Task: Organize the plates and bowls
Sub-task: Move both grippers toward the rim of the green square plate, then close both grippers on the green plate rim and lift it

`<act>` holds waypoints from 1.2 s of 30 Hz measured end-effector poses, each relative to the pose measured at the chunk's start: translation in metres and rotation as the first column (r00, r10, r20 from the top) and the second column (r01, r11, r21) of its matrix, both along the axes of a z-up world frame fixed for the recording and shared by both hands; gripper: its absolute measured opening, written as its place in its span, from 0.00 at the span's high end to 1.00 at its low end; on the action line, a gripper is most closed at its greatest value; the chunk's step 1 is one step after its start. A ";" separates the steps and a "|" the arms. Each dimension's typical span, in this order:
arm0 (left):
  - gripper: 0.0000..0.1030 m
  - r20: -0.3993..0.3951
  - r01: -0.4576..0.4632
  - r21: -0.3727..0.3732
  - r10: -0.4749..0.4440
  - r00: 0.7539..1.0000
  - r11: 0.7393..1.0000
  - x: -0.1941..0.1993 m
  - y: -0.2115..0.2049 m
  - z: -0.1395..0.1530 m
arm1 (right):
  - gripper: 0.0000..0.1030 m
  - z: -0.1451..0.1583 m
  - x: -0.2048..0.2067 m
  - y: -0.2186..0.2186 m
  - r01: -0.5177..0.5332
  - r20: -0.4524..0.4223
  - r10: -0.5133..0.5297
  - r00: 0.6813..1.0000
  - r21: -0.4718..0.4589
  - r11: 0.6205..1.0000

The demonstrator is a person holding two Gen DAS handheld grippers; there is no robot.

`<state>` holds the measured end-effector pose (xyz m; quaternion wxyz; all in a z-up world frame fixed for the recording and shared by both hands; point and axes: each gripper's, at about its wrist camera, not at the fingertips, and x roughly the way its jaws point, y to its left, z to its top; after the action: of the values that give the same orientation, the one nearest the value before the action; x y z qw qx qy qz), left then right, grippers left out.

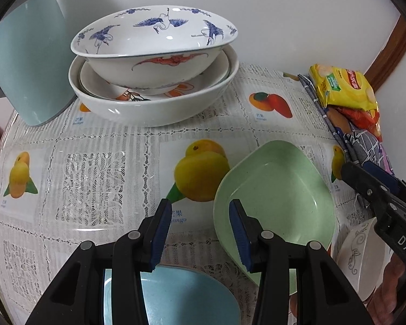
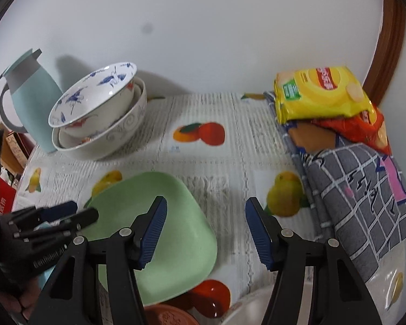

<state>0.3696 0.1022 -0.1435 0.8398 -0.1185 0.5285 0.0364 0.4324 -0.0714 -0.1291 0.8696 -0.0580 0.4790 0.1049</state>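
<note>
A green square plate [image 1: 278,189] [image 2: 159,233] lies on the table near the front. A stack of bowls stands at the back left: a crane-painted bowl [image 1: 154,43] [image 2: 94,97] on a small plate inside a wide white bowl [image 1: 149,108] [image 2: 116,138]. A light blue plate [image 1: 176,295] lies under my left gripper [image 1: 200,233], which is open and empty, left of the green plate. My right gripper [image 2: 205,230] is open and empty over the green plate's right edge; it also shows in the left wrist view [image 1: 365,184].
A teal jug [image 1: 27,62] [image 2: 32,100] stands left of the bowl stack. Snack packets [image 2: 322,97] lie on a folded grey cloth [image 2: 365,195] at the right. A white patterned bowl [image 1: 360,252] and a brown dish [image 2: 167,315] sit at the front edge.
</note>
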 end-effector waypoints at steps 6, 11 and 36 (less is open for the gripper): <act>0.59 -0.012 -0.004 -0.018 0.004 1.000 1.000 0.004 0.000 -0.006 | 0.42 -0.025 -0.002 -0.013 0.042 -0.070 -0.041 0.997 0.009 0.999; 0.59 -0.006 -0.001 -0.017 0.001 1.000 1.000 0.004 -0.002 -0.008 | 0.42 -0.034 -0.004 -0.014 0.054 -0.086 -0.053 0.995 0.009 0.998; 0.59 -0.007 0.020 -0.007 -0.020 1.000 1.000 0.012 -0.008 -0.024 | 0.81 -0.054 -0.002 0.004 0.063 -0.140 -0.087 0.986 -0.167 0.984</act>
<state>0.3811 0.0943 -0.1674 0.8379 -0.1160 0.5327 0.0268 0.4304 -0.0670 -0.1829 0.8276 -0.1027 0.5506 0.0368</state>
